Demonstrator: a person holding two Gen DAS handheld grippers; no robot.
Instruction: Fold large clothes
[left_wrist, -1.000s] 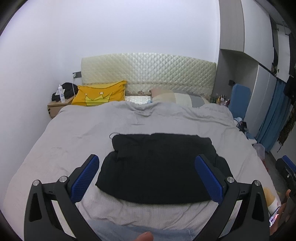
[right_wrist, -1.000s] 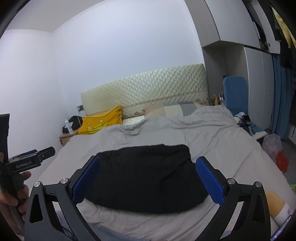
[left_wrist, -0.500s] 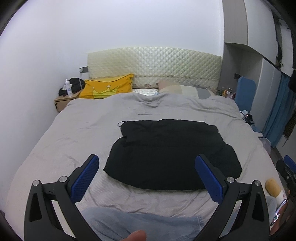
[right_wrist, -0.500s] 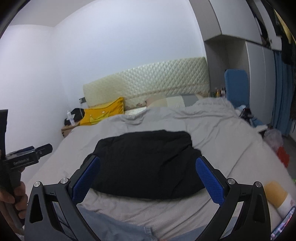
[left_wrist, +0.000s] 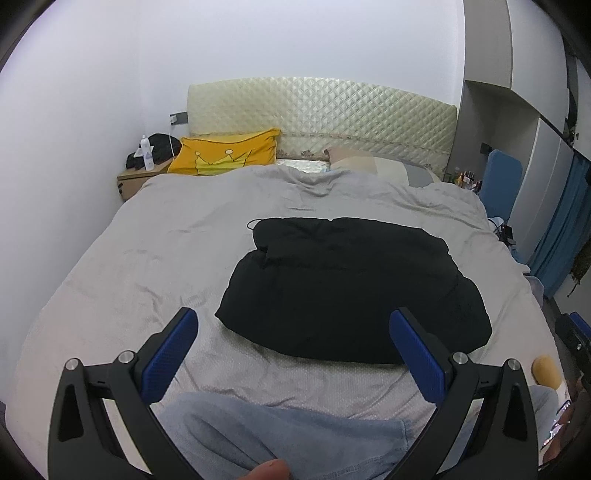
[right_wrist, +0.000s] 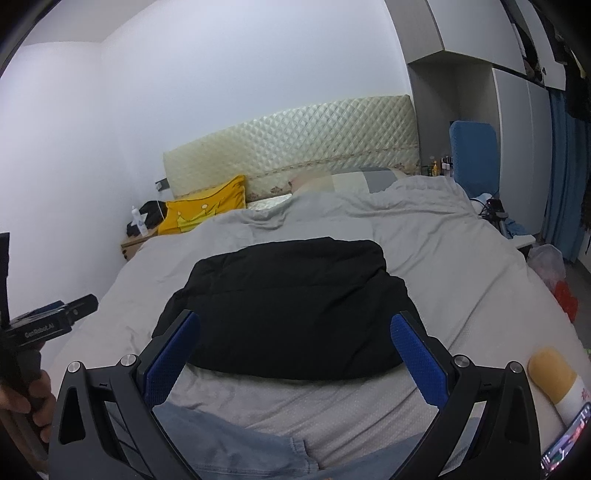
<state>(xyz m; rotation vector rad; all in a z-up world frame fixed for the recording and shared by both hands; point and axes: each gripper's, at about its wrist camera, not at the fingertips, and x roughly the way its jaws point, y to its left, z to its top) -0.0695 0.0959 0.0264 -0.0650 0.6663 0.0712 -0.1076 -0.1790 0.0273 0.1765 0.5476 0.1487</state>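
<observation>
A black garment (left_wrist: 351, 288) lies folded in a thick bundle in the middle of the grey bed (left_wrist: 147, 258); it also shows in the right wrist view (right_wrist: 288, 306). My left gripper (left_wrist: 293, 328) is open and empty, held above the bed's near edge, short of the garment. My right gripper (right_wrist: 295, 332) is open and empty, also short of the garment's near edge. The left gripper's body (right_wrist: 48, 321) shows at the left edge of the right wrist view.
A light blue garment (left_wrist: 288, 435) lies at the bed's near edge. A yellow pillow (left_wrist: 225, 155) and a quilted headboard (left_wrist: 321, 118) are at the far end. A nightstand (left_wrist: 136, 179) stands far left. A yellow-topped object (right_wrist: 554, 376) lies near right. Wardrobes and a blue curtain (left_wrist: 565, 229) stand at right.
Both grippers have risen and tilted down, so the black garment sits lower and larger in view and the blue garment has appeared near. Both stay open.
</observation>
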